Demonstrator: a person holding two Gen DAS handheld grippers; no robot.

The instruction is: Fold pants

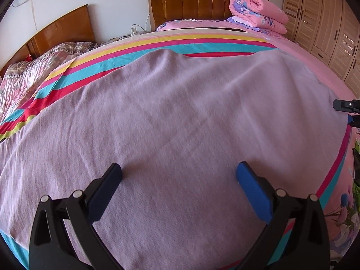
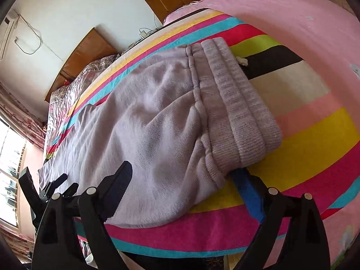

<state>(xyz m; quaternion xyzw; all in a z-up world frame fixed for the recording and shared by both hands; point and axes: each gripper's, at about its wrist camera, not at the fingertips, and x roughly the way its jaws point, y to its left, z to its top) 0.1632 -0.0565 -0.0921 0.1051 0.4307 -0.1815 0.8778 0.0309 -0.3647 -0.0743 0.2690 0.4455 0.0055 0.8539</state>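
While the lilac pants [image 2: 157, 112] lie flat on the striped blanket [image 2: 303, 135], bare stripes beyond their waistband [image 2: 238, 103], both the left gripper [image 1: 178, 175] and right gripper [image 2: 184, 175] hover above them, jaws apart, empty.

1. The pants [image 1: 180, 112] cover the near part of the striped blanket [image 1: 157, 42]; bare stripes lie open beyond them toward the headboard [image 1: 191, 0].
2. A rolled quilt [image 1: 258, 11] blocks the bed's far right corner.
3. Right of the waistband [image 2: 238, 103], the blanket is free.
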